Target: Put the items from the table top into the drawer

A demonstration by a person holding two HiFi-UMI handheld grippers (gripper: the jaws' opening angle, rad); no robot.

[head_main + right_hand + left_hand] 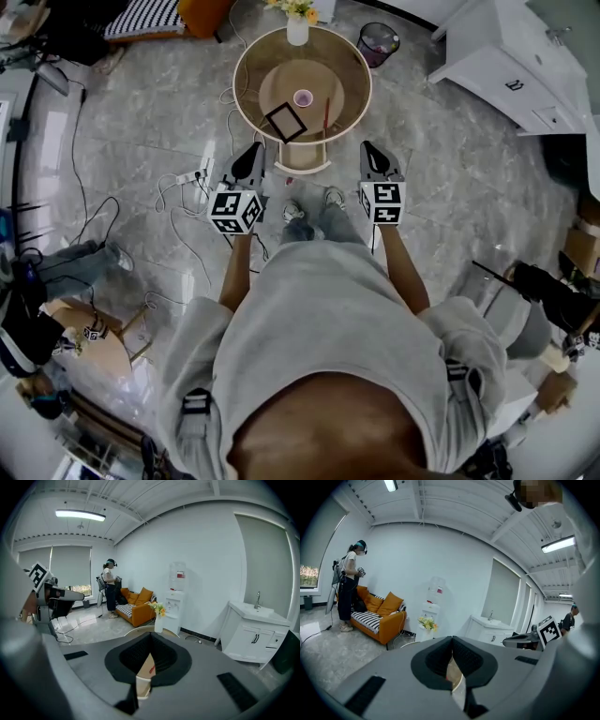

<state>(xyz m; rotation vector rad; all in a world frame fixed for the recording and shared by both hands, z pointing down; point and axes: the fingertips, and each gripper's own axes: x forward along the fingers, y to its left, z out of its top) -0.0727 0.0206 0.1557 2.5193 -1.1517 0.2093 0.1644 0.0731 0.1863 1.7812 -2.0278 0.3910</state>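
- I see my left gripper [251,161] and right gripper [377,161] hovering side by side over the marble floor [141,112]. Each has its jaws pressed together, with nothing between them.
- At 12 o'clock stands the round glass table [251,61]. A pink cup [303,97], a black square frame [286,122] and a red pen [326,116] lie on top, with a vase of flowers [297,28] at the far rim.
- The drawer [302,159] shows at the table's near edge.
- A waste bin [378,42] sits at 1 o'clock and a white cabinet [506,66] at 2.
- Across the room, a person [110,590] stands by an orange sofa [136,609].
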